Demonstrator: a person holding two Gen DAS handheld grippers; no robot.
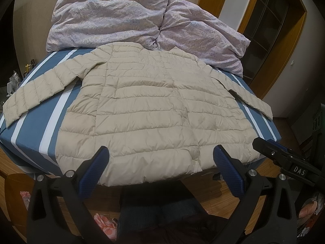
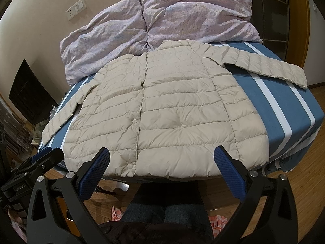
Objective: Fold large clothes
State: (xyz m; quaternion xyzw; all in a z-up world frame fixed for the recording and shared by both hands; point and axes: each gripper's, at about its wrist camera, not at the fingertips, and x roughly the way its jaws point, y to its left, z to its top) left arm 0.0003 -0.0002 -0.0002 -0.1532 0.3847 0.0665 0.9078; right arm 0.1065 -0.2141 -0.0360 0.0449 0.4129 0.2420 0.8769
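Observation:
A beige quilted puffer jacket (image 1: 150, 105) lies flat, front side up, on a blue bed with white stripes (image 1: 38, 126). Both sleeves are spread out to the sides. Its hem hangs slightly over the bed's near edge. It also shows in the right wrist view (image 2: 172, 109). My left gripper (image 1: 160, 154) is open and empty, hovering just before the hem's middle. My right gripper (image 2: 162, 154) is open and empty, hovering before the hem. The right gripper also shows in the left wrist view (image 1: 284, 158) at the right.
A crumpled lilac floral duvet (image 1: 130, 18) is heaped at the bed's far end, also in the right wrist view (image 2: 162, 18). Wooden floor (image 2: 300, 199) lies below. A wooden door frame (image 1: 254, 6) stands at right. A dark cabinet (image 2: 28, 93) stands left of the bed.

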